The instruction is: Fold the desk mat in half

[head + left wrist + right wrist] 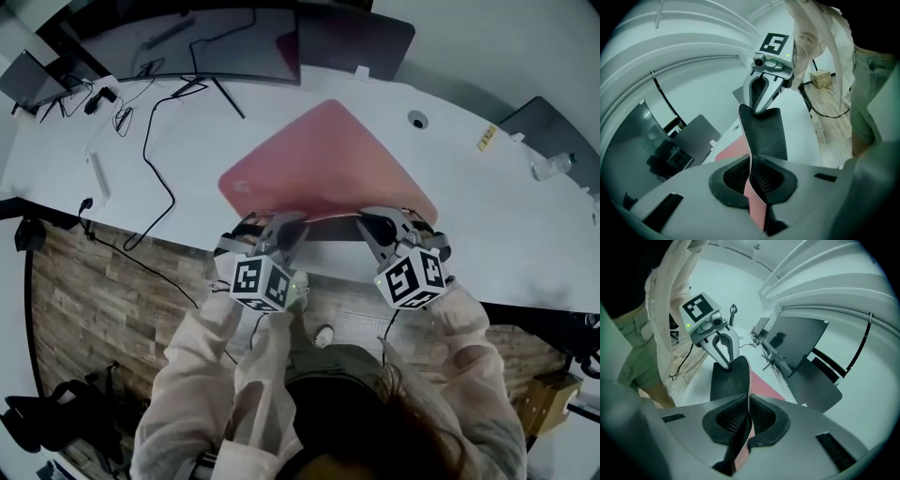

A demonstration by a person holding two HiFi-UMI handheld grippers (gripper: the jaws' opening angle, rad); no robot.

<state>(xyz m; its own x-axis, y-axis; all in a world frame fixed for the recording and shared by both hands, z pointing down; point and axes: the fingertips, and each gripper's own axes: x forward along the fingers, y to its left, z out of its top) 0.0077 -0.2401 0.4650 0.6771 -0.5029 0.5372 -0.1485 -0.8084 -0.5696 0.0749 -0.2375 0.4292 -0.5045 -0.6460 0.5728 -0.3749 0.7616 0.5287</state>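
The pink desk mat [319, 169] lay mid-frame on the white desk [487, 216], its near edge pinched and held up by the left gripper [278, 228] and right gripper [378, 228]. Next, I'd judge: carry that edge across to the far edge.

No print is legible; the logo [242, 185] on the desk mat [328, 159] is too small to read

Left tongs [284, 228] and right tongs [377, 225] are clamped, parallel.
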